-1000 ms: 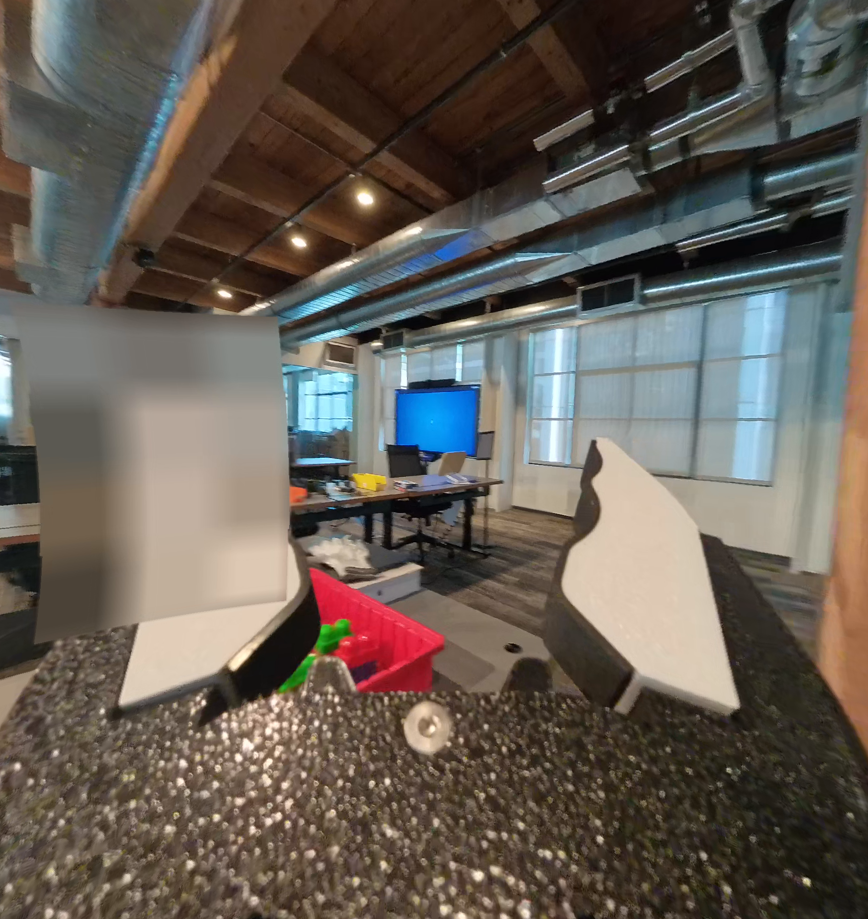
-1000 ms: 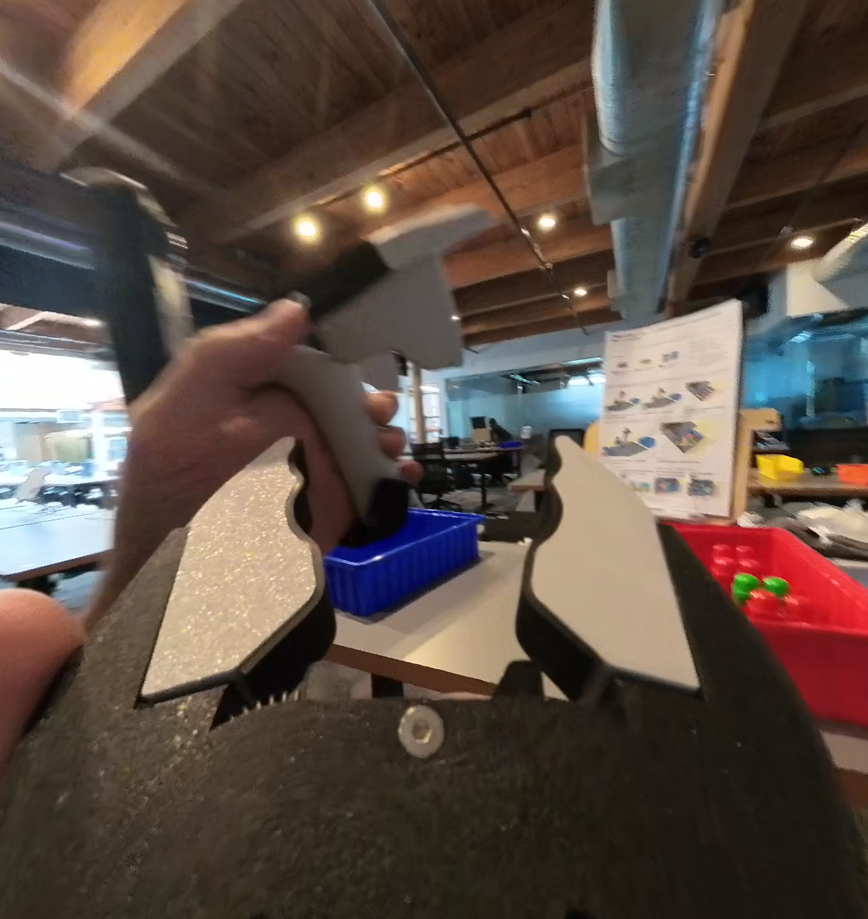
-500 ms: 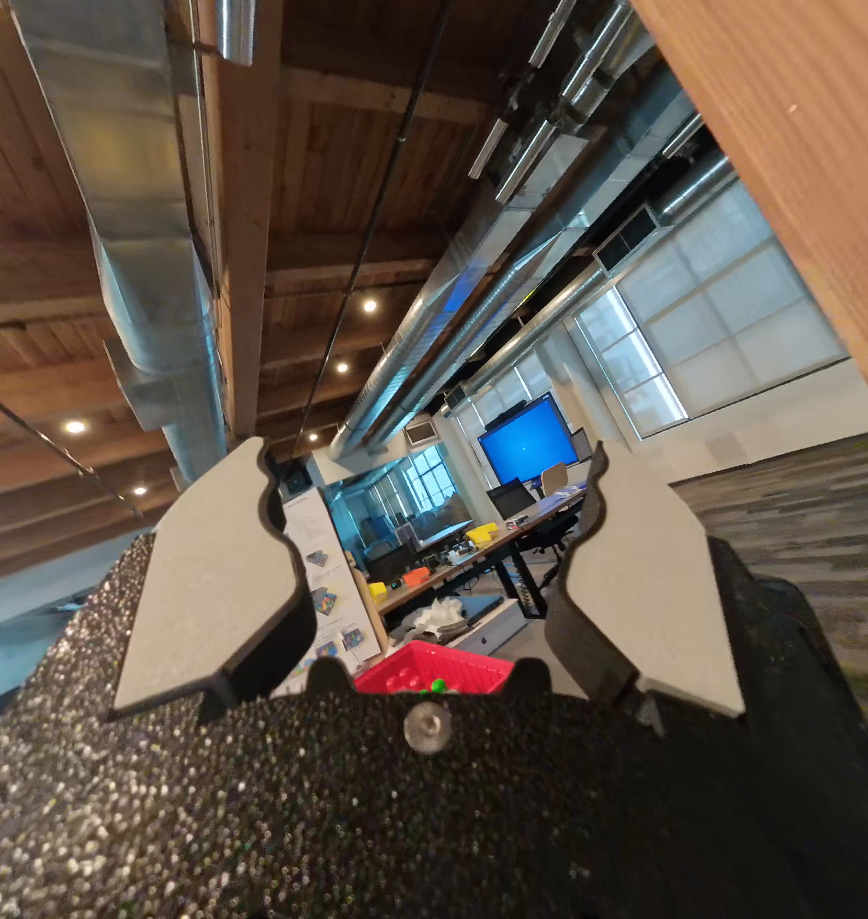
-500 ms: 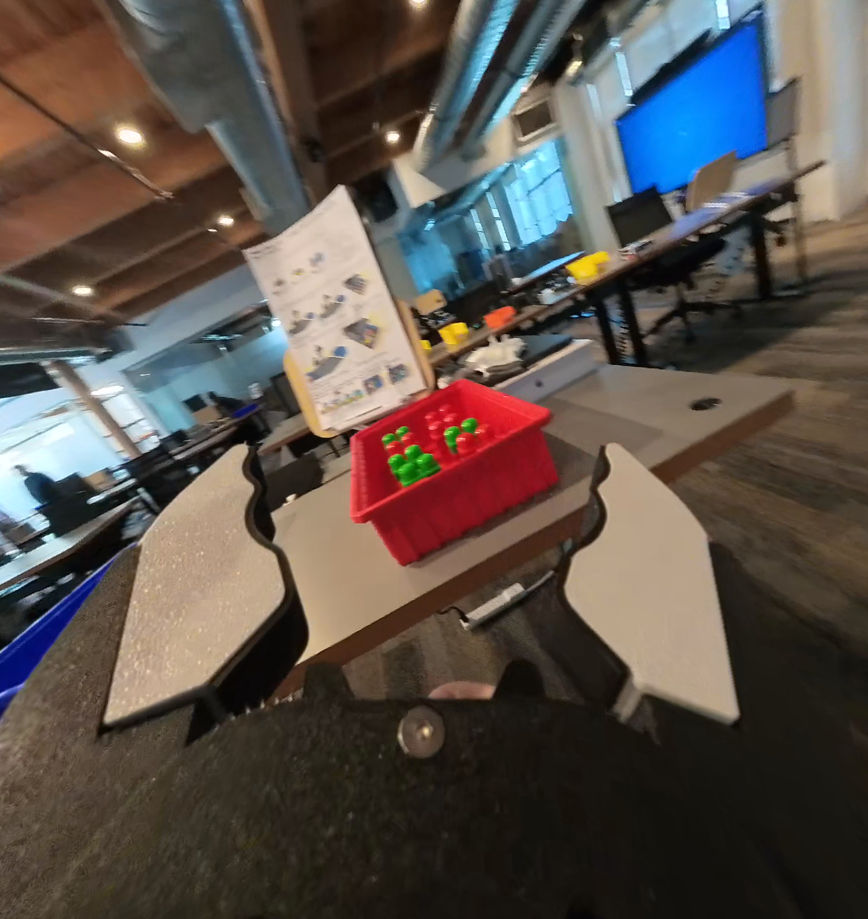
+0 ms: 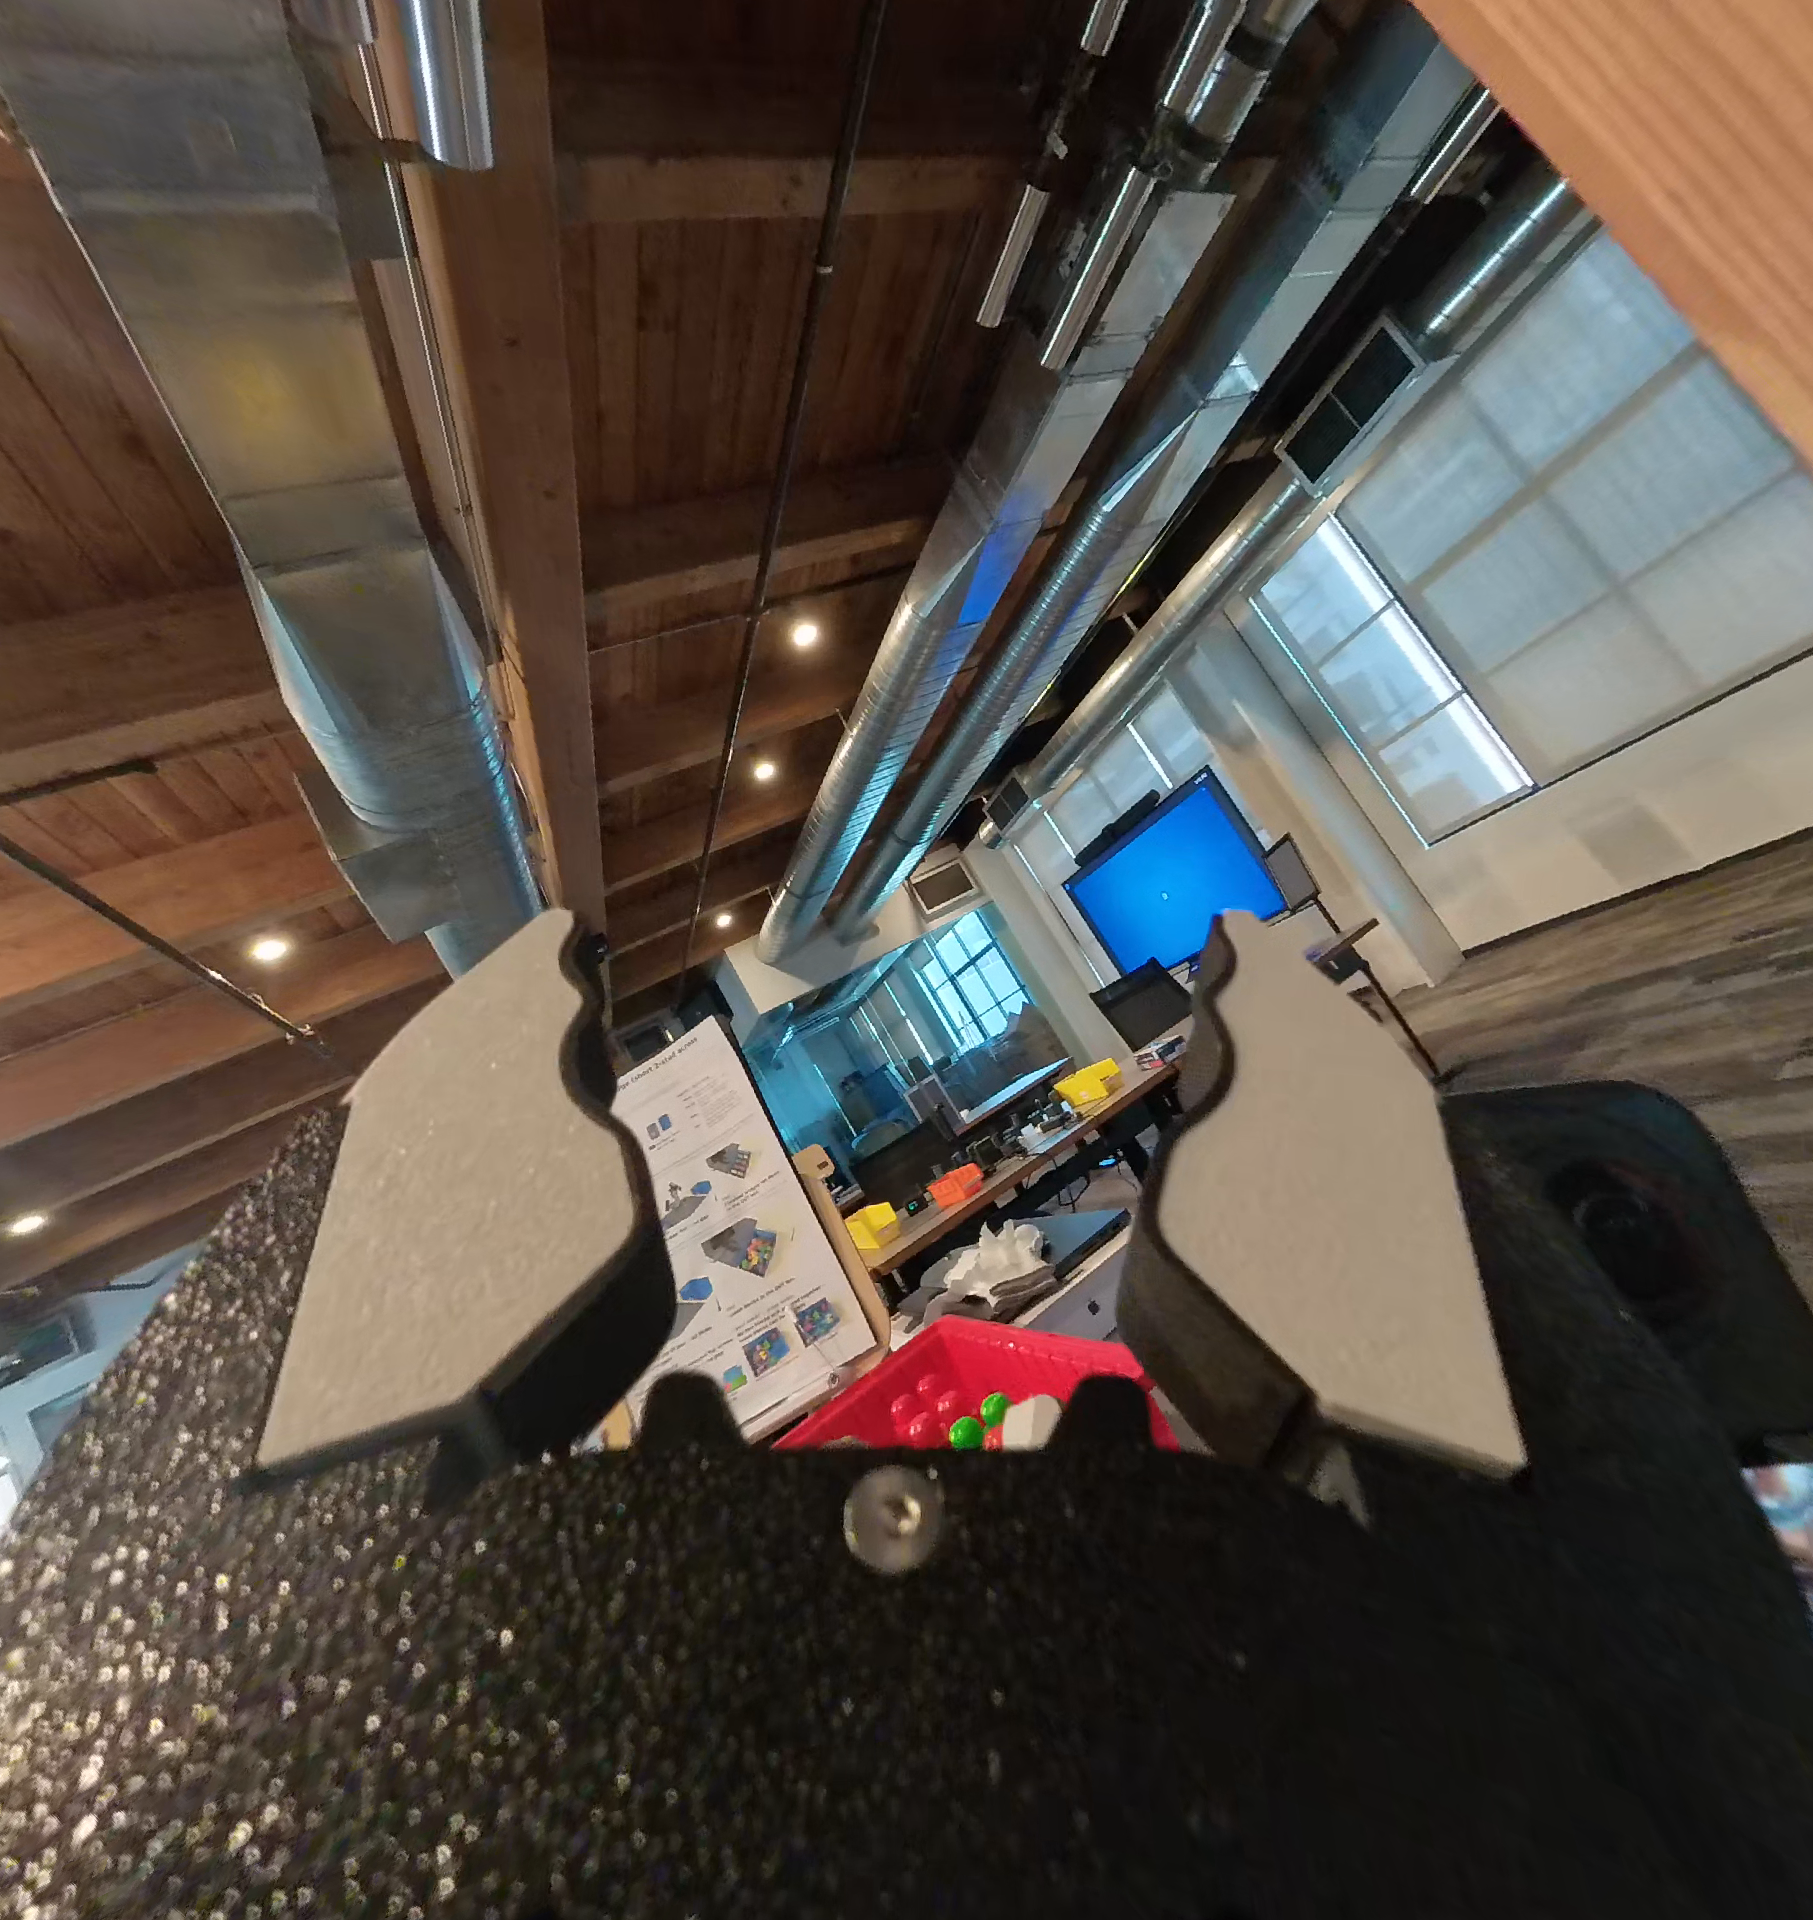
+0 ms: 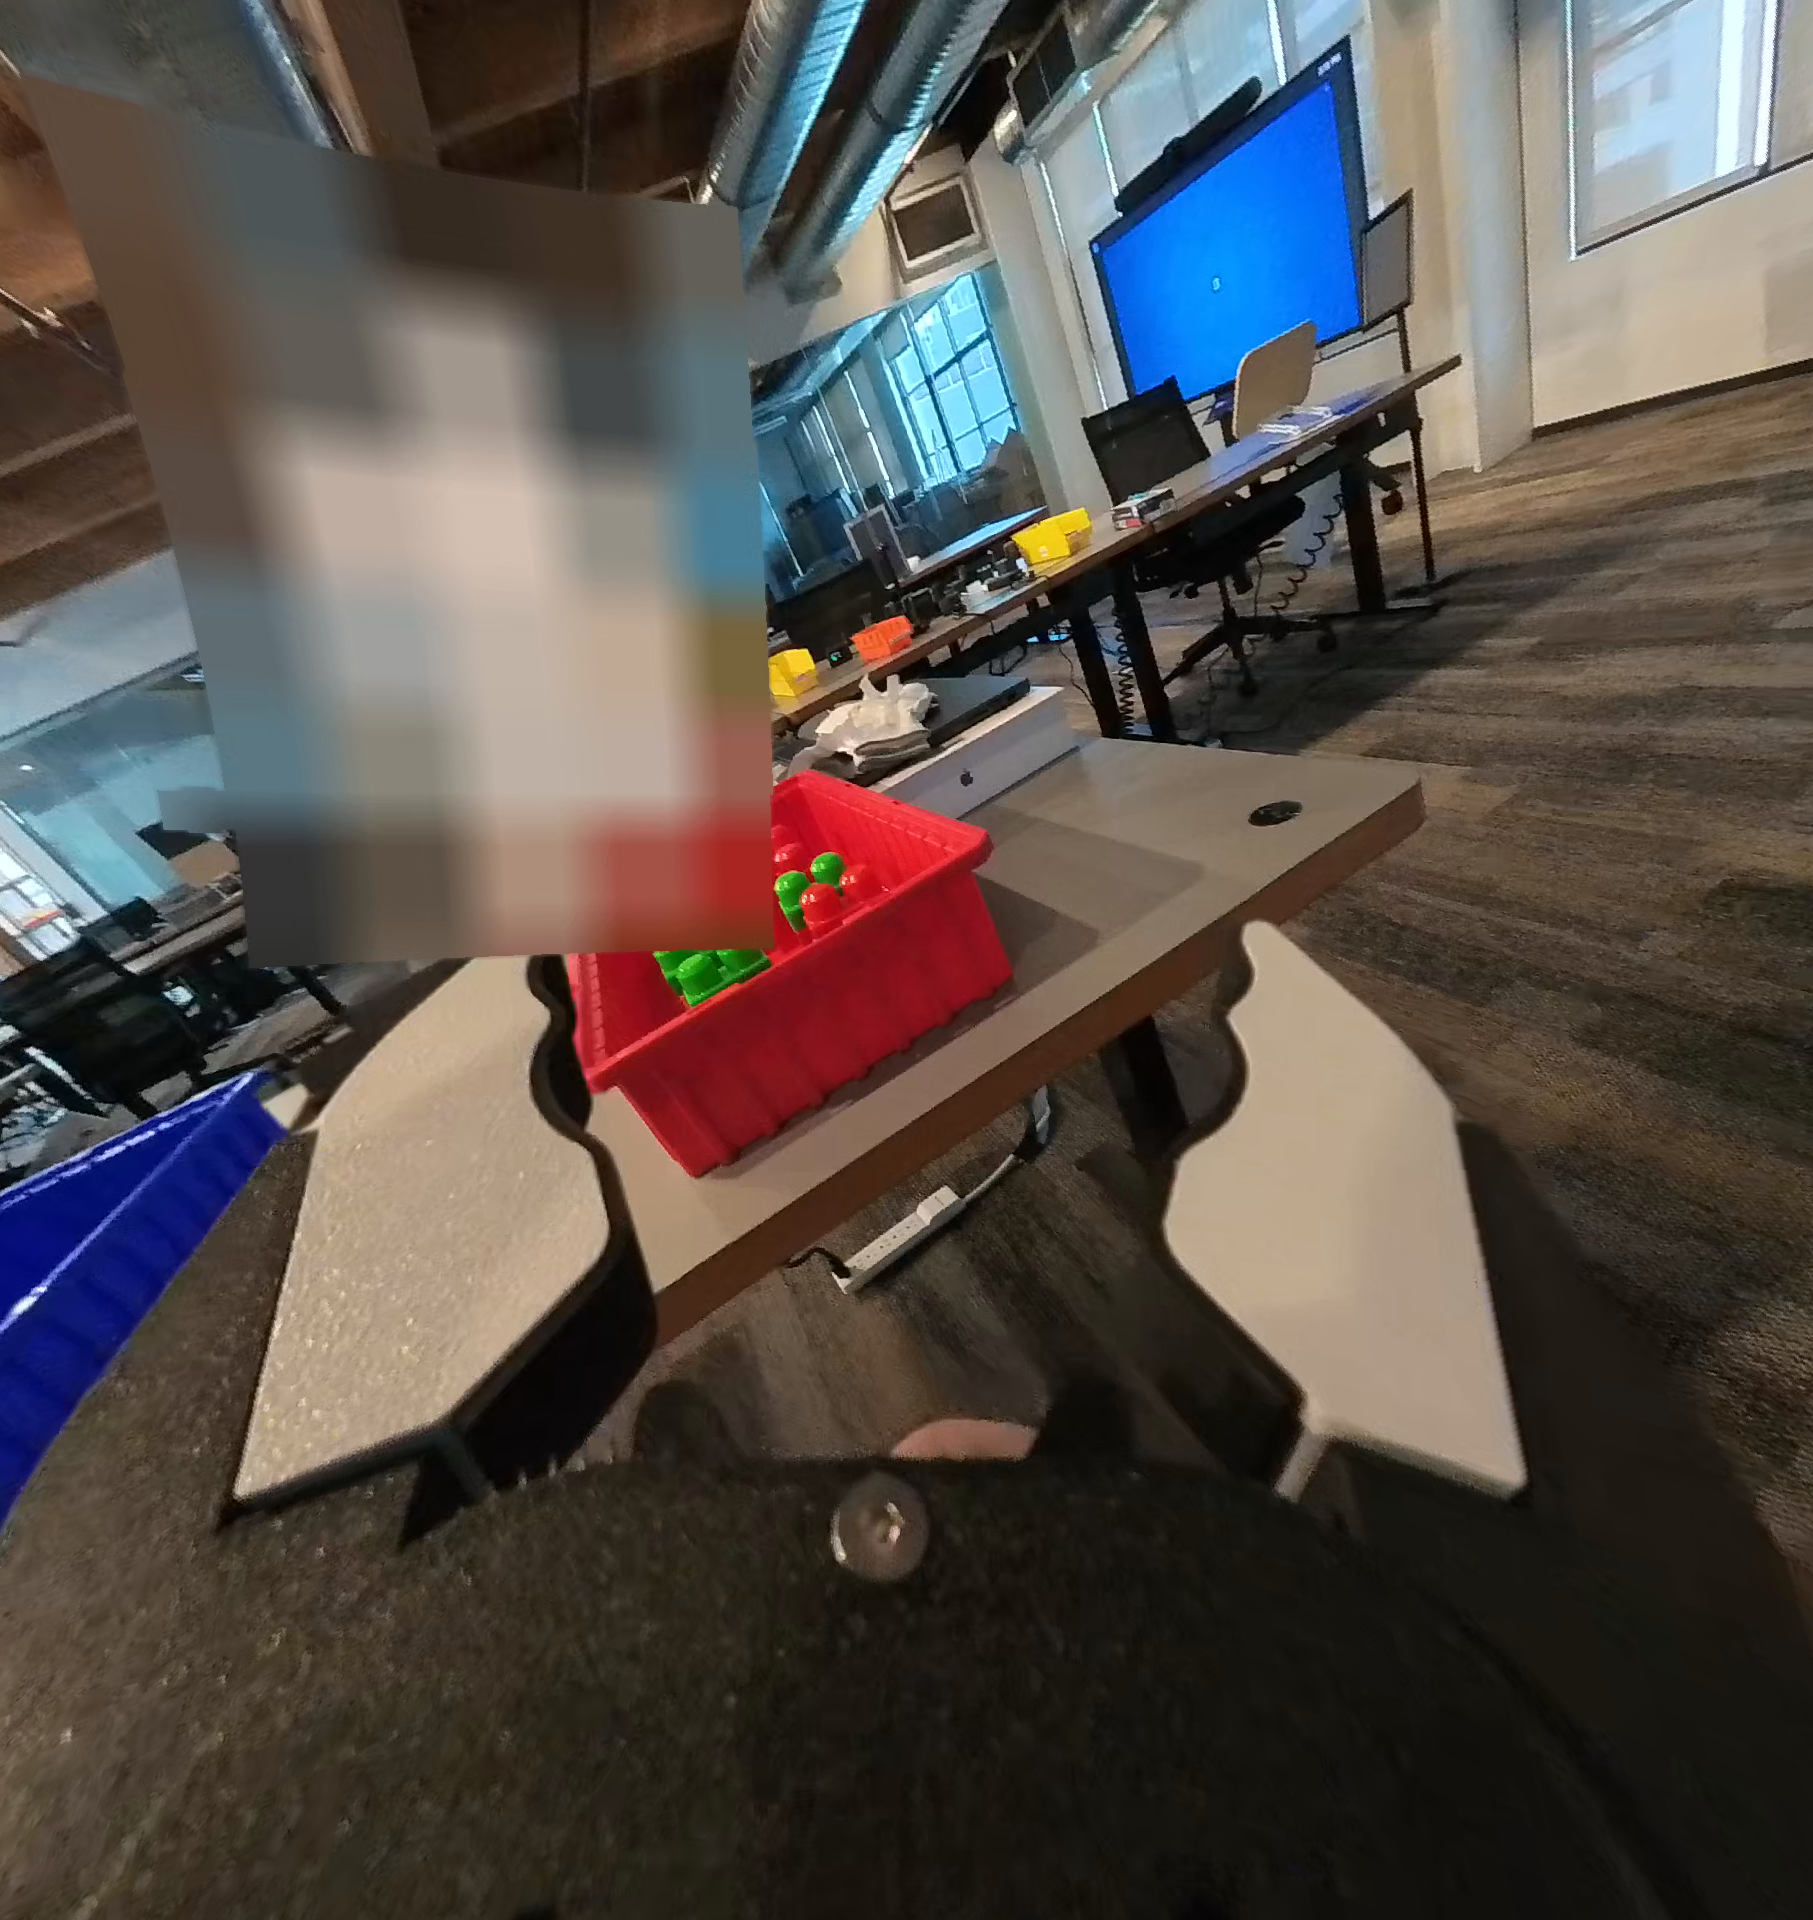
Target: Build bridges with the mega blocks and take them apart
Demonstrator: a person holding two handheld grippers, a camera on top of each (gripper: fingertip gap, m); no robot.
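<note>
The left gripper (image 5: 902, 1039) was tilted up toward a ceiling of dark wooden planks and ribbed silver ducts (image 5: 943, 665). Its two flat, pale grey fingers (image 5: 466, 1195), grainy on top and edged in black with a wavy inner contour, stood spread wide apart with nothing between them. Low in the gap between those fingers, just above the speckled black body, showed the rim of a red bin (image 5: 985, 1351) of ribbed plastic, holding mega blocks (image 5: 969, 1418) with rounded red and green studs. Beyond the left finger stood a white printed poster (image 5: 725, 1195) on a board.

The right gripper (image 6: 881, 1039) pointed lower, its matching grey fingers (image 6: 1328, 1226) likewise released and bare. Past the tip of its left finger the same red bin (image 6: 829, 1029) sat on a smooth grey counter (image 6: 1141, 883) with a brown edge band, near the counter's front edge. Inside lay glossy green and red mega blocks (image 6: 808, 904), their domed studs upright; part of the bin was hidden behind a blurred patch. Outside the left finger, a blue plastic bin (image 6: 71, 1278) showed its ribbed wall. Beyond the right finger stretched mottled grey carpet (image 6: 1608, 831), and far ahead a flat blue screen (image 6: 1224, 208) hung on the wall.
</note>
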